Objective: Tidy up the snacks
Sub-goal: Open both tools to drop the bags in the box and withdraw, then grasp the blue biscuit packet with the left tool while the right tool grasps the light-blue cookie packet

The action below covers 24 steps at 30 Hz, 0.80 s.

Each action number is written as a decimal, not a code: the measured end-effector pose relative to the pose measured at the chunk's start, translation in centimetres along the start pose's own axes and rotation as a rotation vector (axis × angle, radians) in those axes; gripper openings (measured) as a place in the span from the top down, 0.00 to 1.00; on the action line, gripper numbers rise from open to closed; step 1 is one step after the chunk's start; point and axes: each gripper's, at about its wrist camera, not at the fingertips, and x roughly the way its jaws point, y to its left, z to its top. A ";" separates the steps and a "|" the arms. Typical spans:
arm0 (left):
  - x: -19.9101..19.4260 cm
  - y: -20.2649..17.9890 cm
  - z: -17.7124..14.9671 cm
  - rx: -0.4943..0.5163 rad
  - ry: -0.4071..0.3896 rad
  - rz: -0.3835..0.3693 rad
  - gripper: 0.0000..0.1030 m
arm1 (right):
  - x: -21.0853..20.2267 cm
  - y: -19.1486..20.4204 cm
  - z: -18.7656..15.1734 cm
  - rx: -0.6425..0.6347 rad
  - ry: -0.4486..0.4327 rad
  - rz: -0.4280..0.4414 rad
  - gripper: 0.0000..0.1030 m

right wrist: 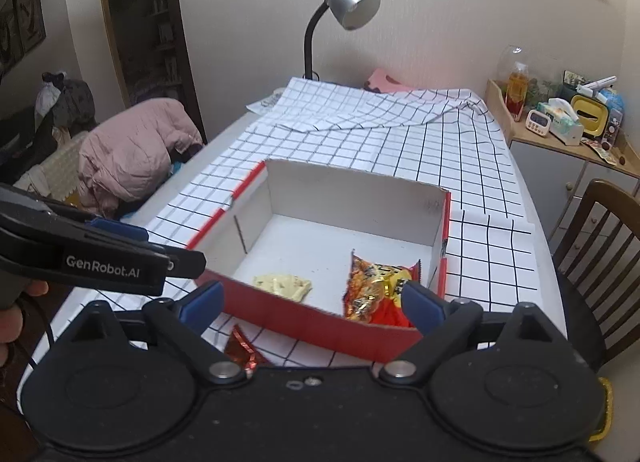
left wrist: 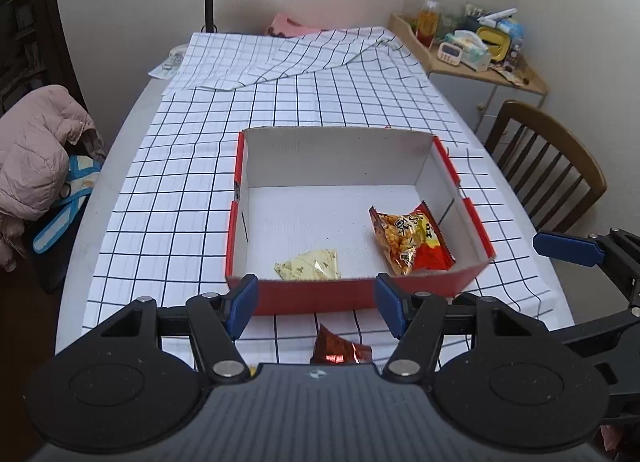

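Left wrist view: left gripper (left wrist: 316, 302) sits low over the near edge of the table, fingers spread wide with nothing between them, pointing at the box.
Right wrist view: right gripper (right wrist: 312, 302) is also spread open and empty, its blue fingertips (right wrist: 418, 296) lined up with the box's near wall.
Box: red cardboard box (left wrist: 478, 222) with a white inside, open top, resting on the checked tablecloth (left wrist: 168, 190) about mid-table.
Inside the box: orange-red snack bag (left wrist: 412, 242) lies flat in the near right corner; small pale yellow packet (left wrist: 310, 265) lies near the front wall, left of it and well apart.
Outside the box: one shiny red wrapper (left wrist: 338, 350) lies on the cloth just in front of the box, between the left gripper's fingers and partly hidden by the gripper body. Same wrapper shows in the right view (right wrist: 240, 348), down near the left finger.
Background stuff: grey desk lamp (right wrist: 348, 6) at the far end, wooden chair (left wrist: 548, 166) on the right, pink jacket (left wrist: 36, 150) on the left.
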 end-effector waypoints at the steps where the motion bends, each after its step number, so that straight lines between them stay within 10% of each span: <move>1: -0.5 0.1 -0.3 0.001 -0.008 -0.010 0.39 | -0.5 0.3 -0.2 0.005 -0.007 0.001 0.06; 24: -6.2 4.5 -9.5 -0.032 -0.092 -0.084 0.11 | -5.0 5.5 -6.6 0.039 -0.049 0.065 0.01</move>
